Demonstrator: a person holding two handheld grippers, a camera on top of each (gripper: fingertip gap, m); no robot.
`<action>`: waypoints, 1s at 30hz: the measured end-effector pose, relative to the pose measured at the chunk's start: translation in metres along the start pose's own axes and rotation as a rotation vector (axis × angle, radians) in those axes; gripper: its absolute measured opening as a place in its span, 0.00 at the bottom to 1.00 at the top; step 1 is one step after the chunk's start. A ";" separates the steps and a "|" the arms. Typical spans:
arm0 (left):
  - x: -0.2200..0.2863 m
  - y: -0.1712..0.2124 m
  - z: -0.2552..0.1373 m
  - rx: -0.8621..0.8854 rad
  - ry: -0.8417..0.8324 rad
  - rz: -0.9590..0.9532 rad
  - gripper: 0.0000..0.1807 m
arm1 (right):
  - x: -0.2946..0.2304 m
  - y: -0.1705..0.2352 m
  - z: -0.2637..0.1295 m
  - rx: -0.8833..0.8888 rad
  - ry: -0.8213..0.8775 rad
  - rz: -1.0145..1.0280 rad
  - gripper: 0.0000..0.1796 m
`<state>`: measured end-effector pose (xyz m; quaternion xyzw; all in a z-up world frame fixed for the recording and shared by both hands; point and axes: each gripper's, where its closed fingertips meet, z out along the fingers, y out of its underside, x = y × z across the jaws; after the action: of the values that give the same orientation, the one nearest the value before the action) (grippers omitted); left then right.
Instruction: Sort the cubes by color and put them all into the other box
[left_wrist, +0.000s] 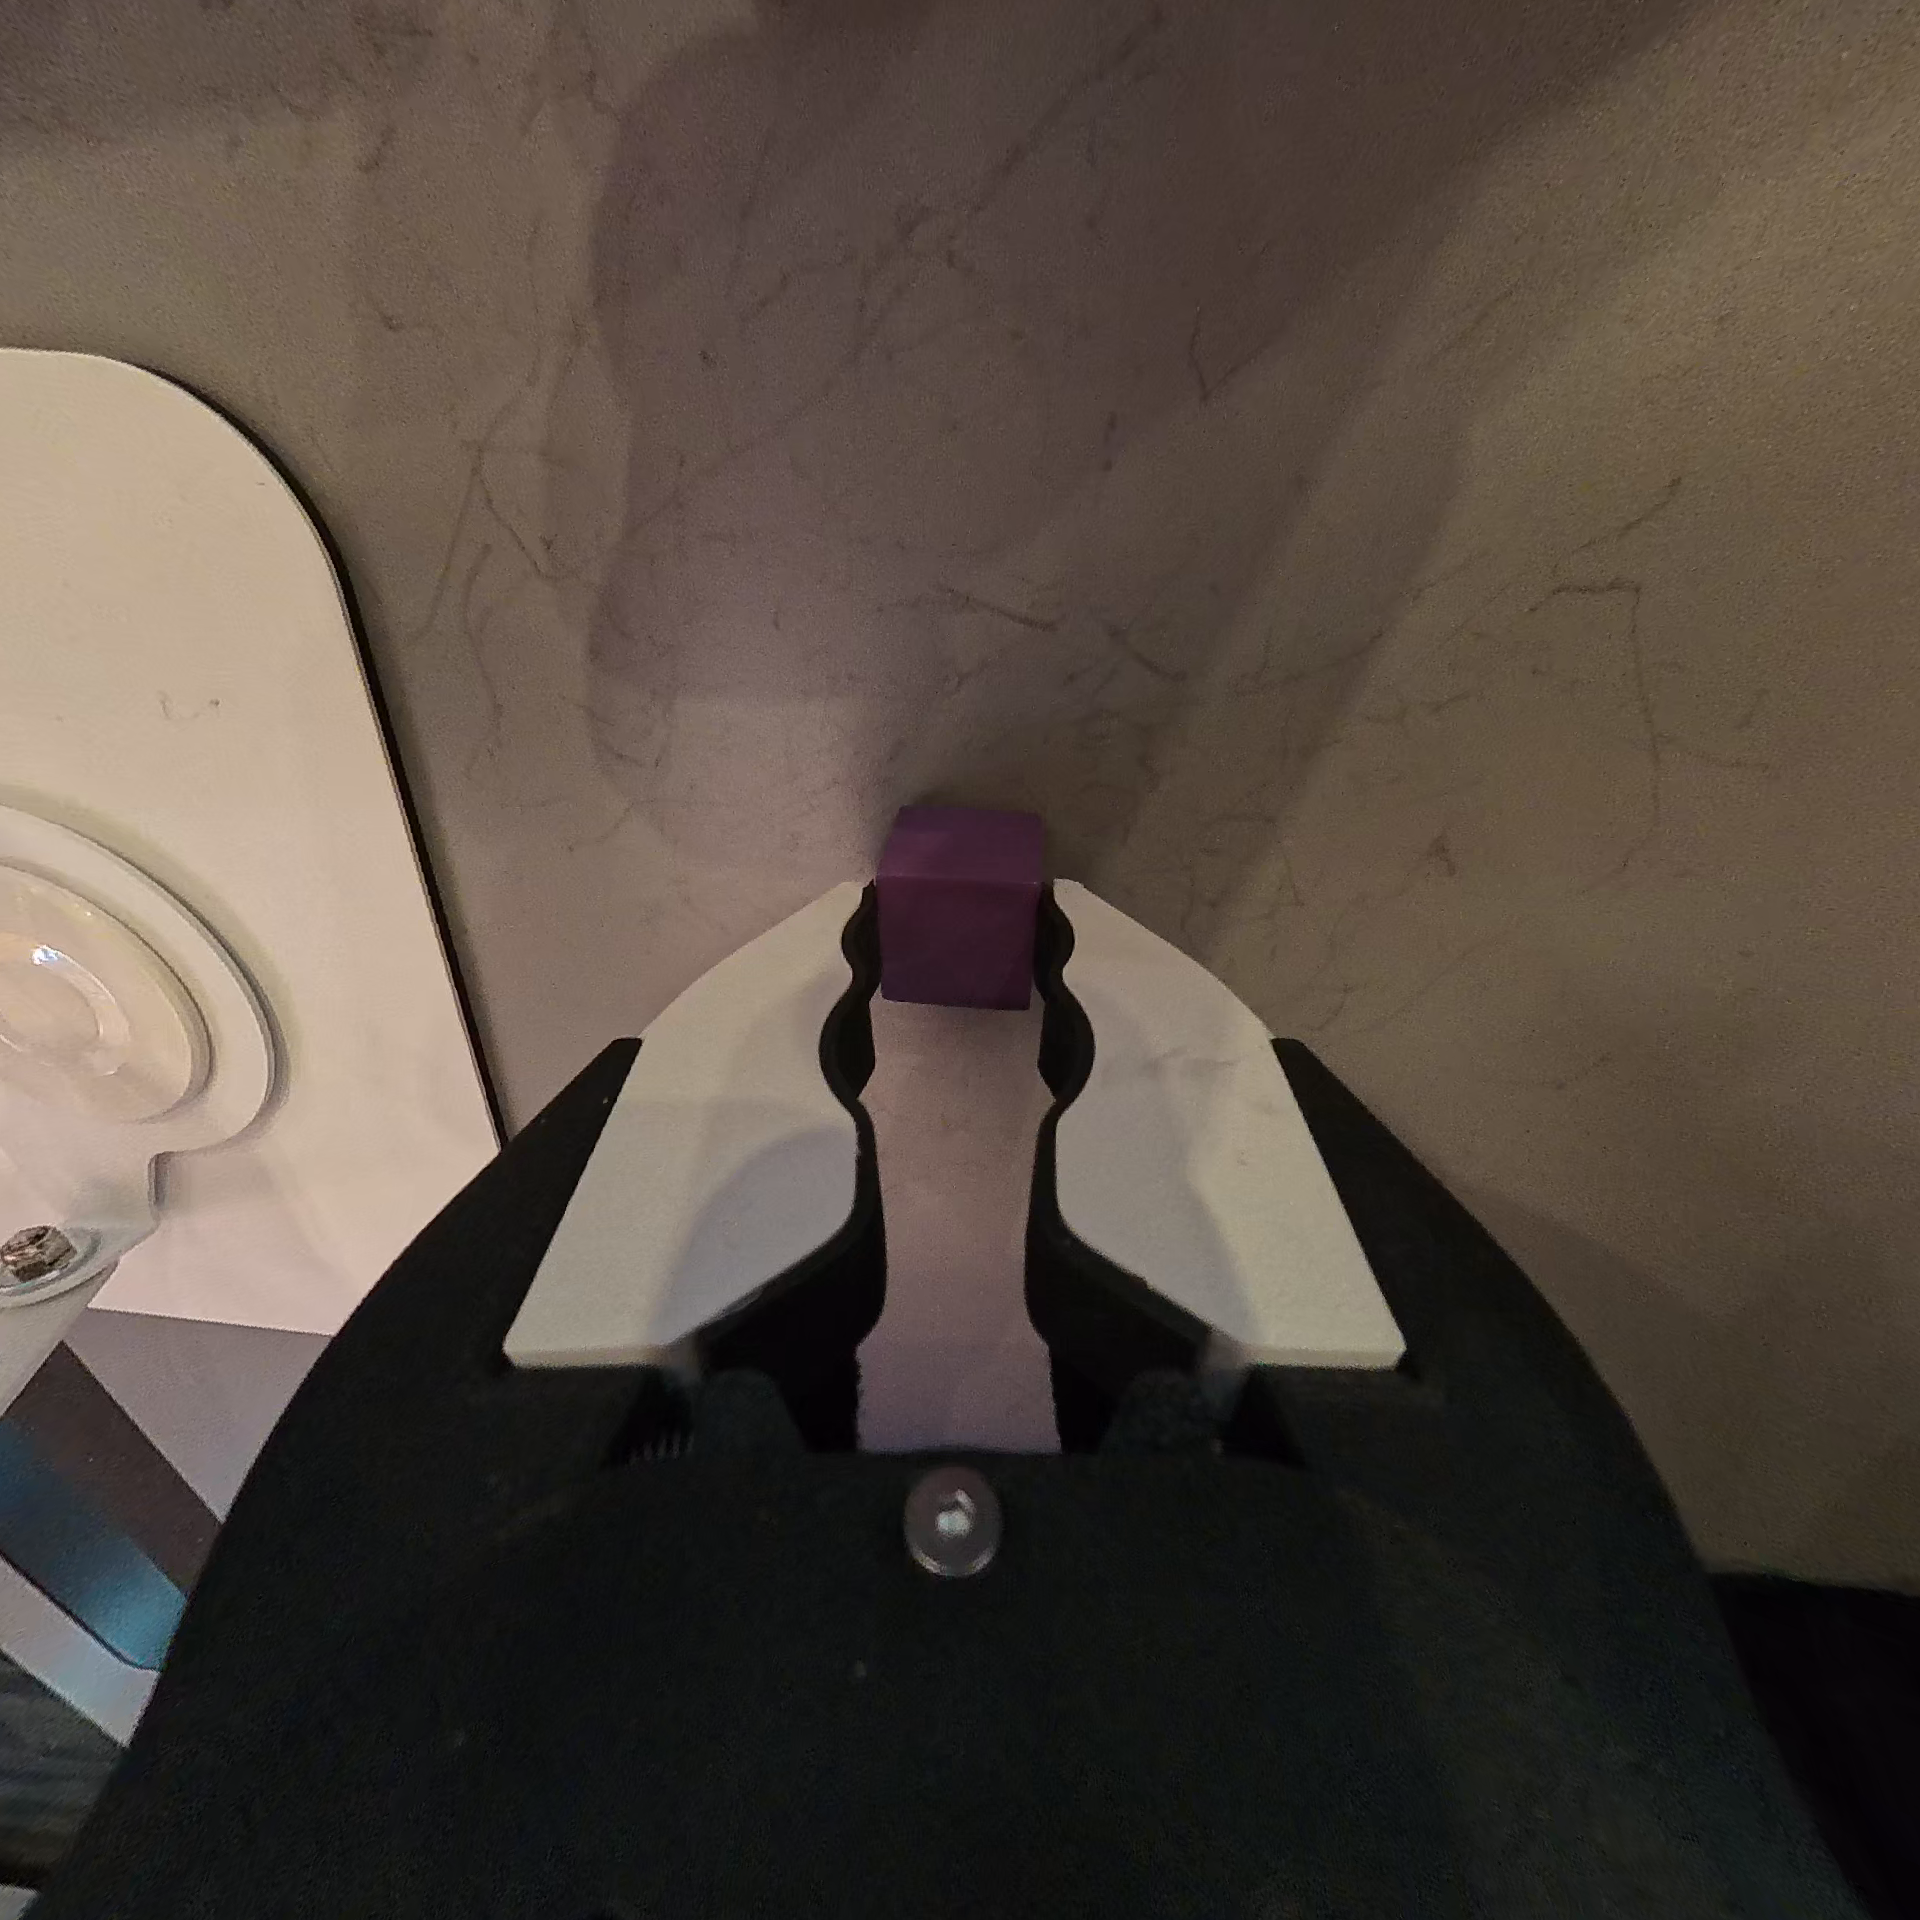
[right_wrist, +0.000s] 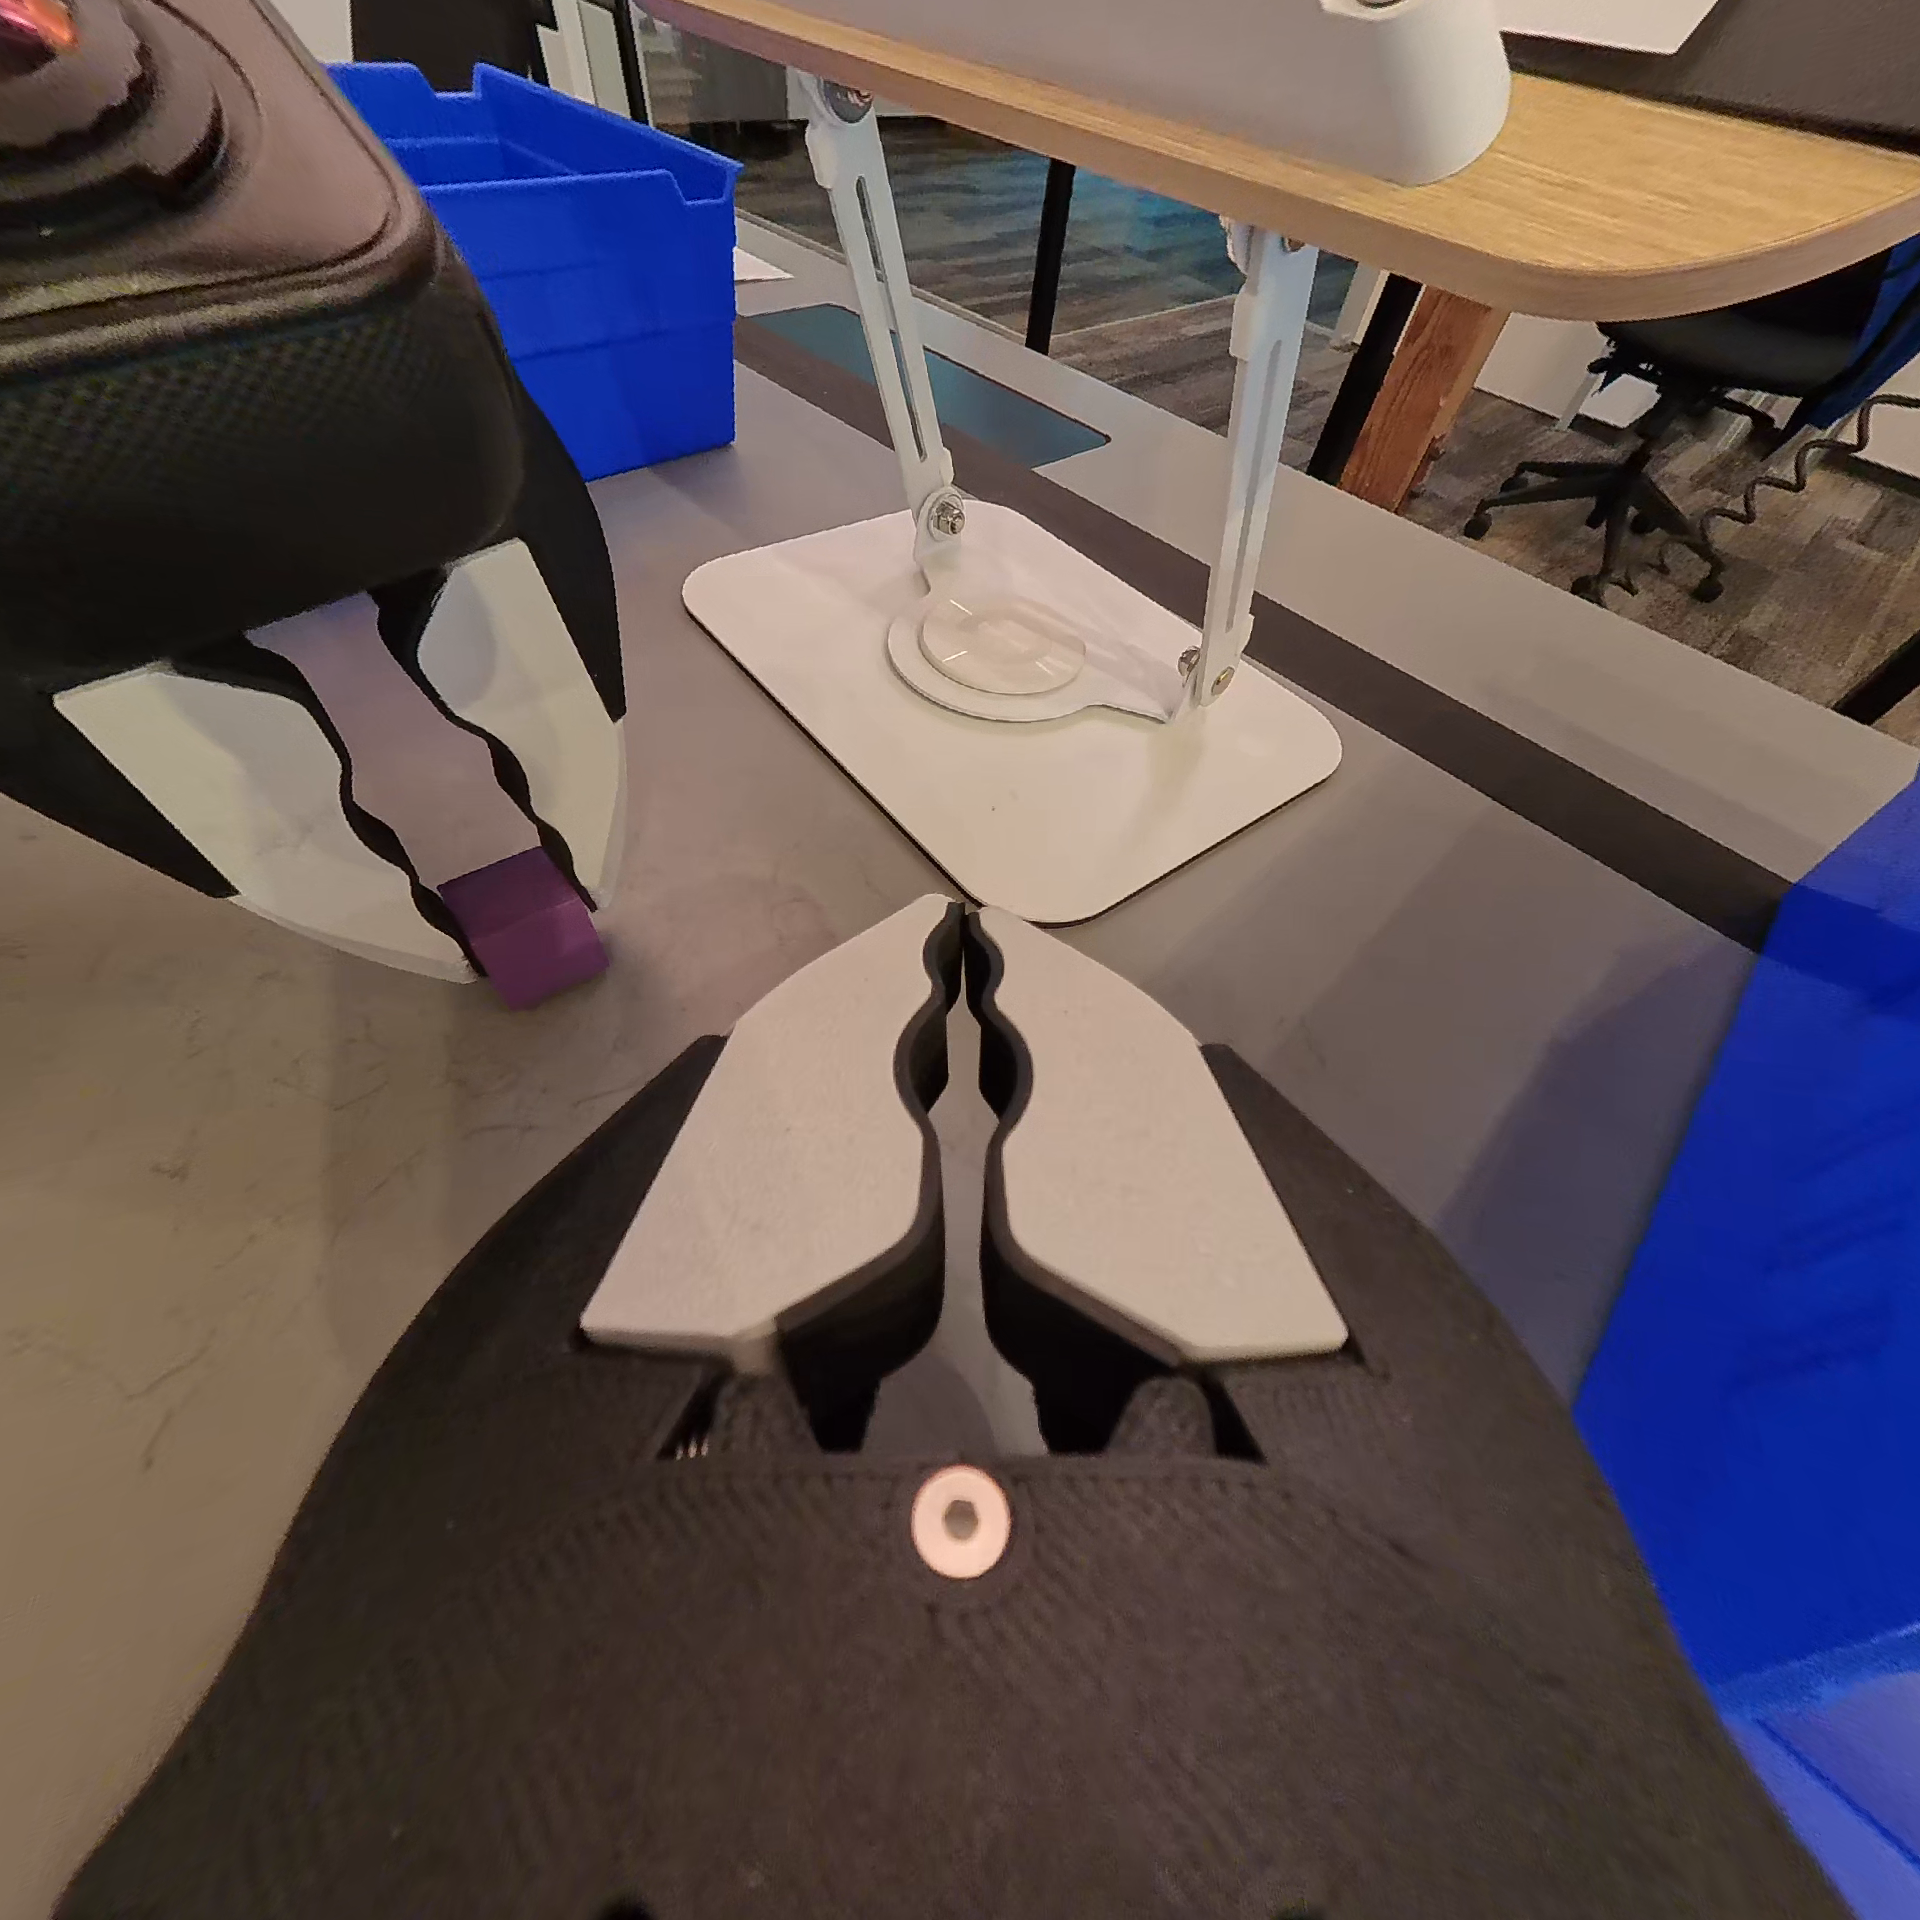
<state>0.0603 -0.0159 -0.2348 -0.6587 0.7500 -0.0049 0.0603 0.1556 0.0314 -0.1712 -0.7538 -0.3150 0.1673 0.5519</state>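
Purple cube (left_wrist: 957, 928) square between left tongs (left_wrist: 961, 904), on table (left_wrist: 1351, 520)

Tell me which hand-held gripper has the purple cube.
The left hand-held gripper: the purple cube sits between its fingertips on the grey table. The right hand-held gripper is shut on nothing.

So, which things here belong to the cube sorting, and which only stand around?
Belong to the job:
purple cube
left gripper
right gripper
blue box

Only standing around:
white stand
wooden desk
office chair
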 end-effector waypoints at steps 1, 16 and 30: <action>0.001 0.000 0.000 -0.001 0.003 0.003 0.15 | 0.000 0.000 0.000 0.000 0.000 0.000 0.00; 0.002 -0.002 0.006 0.009 0.022 -0.013 0.23 | 0.000 0.000 -0.001 0.004 -0.003 0.008 0.00; -0.001 -0.004 -0.003 0.039 -0.001 -0.038 0.37 | 0.000 0.000 -0.001 0.003 -0.002 0.007 0.00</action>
<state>0.0643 -0.0158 -0.2317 -0.6714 0.7371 -0.0202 0.0735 0.1560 0.0311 -0.1706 -0.7538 -0.3129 0.1705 0.5522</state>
